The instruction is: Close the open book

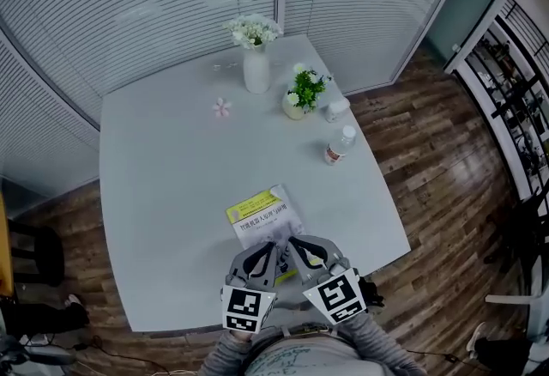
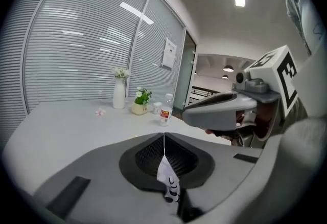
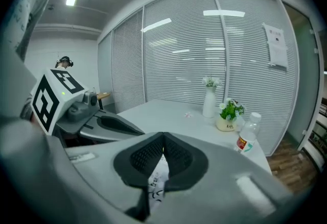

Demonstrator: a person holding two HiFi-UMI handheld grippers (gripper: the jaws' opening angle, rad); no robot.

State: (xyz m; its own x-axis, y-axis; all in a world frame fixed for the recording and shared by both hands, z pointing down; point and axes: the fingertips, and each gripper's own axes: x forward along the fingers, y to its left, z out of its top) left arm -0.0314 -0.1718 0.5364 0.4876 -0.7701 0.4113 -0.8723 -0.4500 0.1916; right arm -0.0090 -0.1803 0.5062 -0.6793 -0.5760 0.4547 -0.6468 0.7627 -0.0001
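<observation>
Left claw (image 2: 163, 137) has its jaws pressed together, and a white page (image 2: 168, 181) with black print is pinched between them and hangs below the pads. The right claw (image 3: 163, 136) sits just beside it, its jaws also together, with printed paper caught in the gap behind the pads. From the head view, both claws point at the near end of the book (image 1: 257, 213), which lies near the front edge of the white desk (image 1: 171, 177). A yellow band runs across the book's far end. Its near part is hidden under the claws, so how far it is folded cannot be told. Well beyond the book stand a plastic bottle (image 1: 340, 145), a small potted plant (image 1: 300, 95) and a white vase (image 1: 256, 69) of flowers.
</observation>
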